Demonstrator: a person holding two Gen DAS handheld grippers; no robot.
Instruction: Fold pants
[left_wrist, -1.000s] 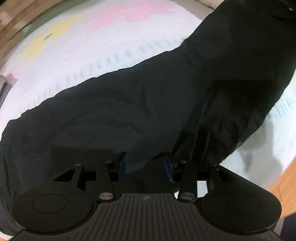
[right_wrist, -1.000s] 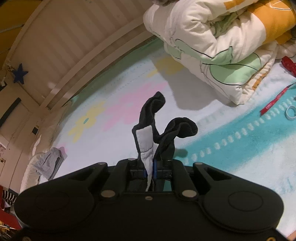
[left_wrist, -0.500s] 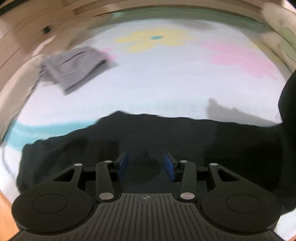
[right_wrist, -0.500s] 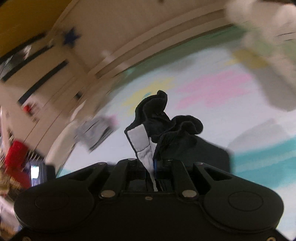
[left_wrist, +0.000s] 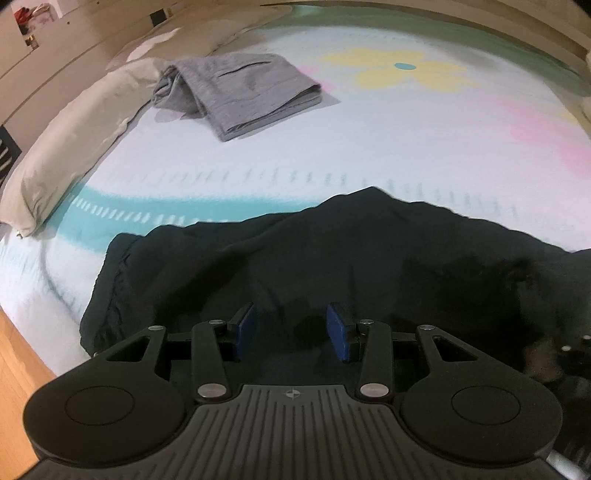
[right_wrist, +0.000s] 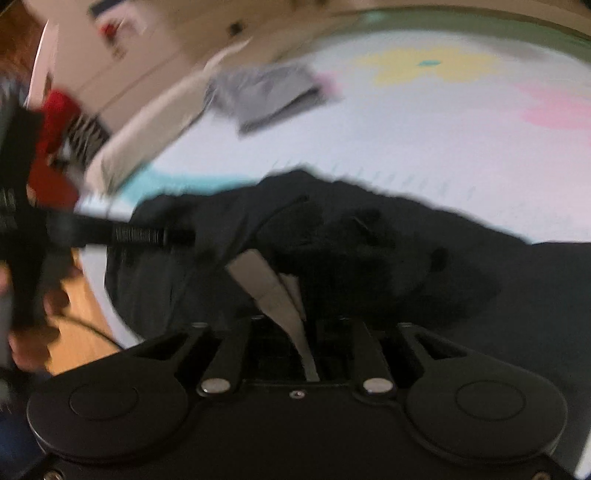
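The black pants (left_wrist: 332, 254) lie spread across the near part of the bed, folded over on themselves. My left gripper (left_wrist: 291, 328) is open and empty, its blue pads just above the dark cloth. My right gripper (right_wrist: 306, 332) is shut on the pants (right_wrist: 369, 258) at an end with a white lining strip (right_wrist: 273, 291), low over the rest of the cloth. The right wrist view is blurred. The left gripper's body (right_wrist: 44, 236) shows at its left edge.
A folded grey garment (left_wrist: 240, 92) lies on the bed at the back left. A beige pillow (left_wrist: 66, 147) lies along the left side. The bed cover (left_wrist: 369, 147) has flower patterns. Wooden floor (left_wrist: 18, 369) shows below the bed's left edge.
Both grippers swung left across the bed. My right gripper carried the pants end down from the air onto the spread cloth. My left gripper stayed open.
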